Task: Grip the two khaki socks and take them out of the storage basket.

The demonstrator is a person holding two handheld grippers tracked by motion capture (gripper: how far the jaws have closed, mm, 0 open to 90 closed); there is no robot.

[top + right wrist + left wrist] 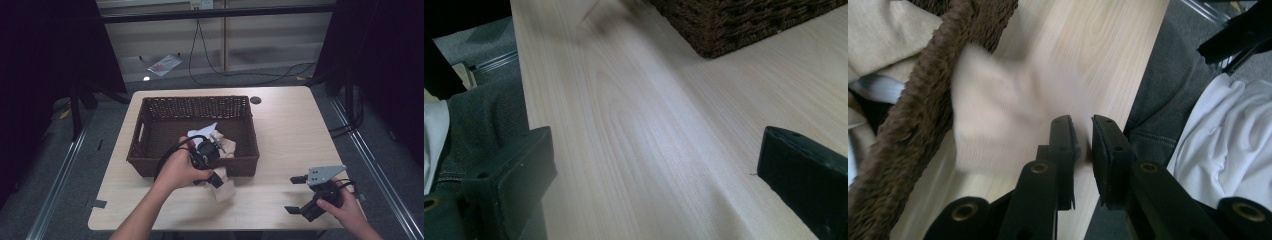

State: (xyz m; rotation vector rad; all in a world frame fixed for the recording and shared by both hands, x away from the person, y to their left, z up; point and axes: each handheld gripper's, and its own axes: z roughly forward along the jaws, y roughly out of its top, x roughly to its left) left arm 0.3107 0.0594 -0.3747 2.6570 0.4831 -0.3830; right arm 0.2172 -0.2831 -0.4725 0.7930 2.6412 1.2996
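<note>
A beige cloth (pixel 225 189) lies on the table just in front of the brown wicker basket (pixel 195 100); in the left gripper view this beige cloth (pixel 1008 115) is blurred, right ahead of the jaw tips. My left gripper (pixel 216 181) points down over it, beside the basket's front wall (pixel 923 125). Its jaws stand a narrow gap apart and nothing is pinched between the left gripper's (pixel 1083 132) pads. My right gripper (pixel 296 195) rests near the table's front right corner, jaws wide open over bare wood (pixel 649 150) with nothing between them.
Inside the basket lie a white piece (pixel 202 131) and more beige cloth (pixel 229 150). A round cable hole (pixel 255 100) sits behind the basket. The basket's corner (pixel 734 25) shows ahead of the right gripper. The table's front edge is close to both hands.
</note>
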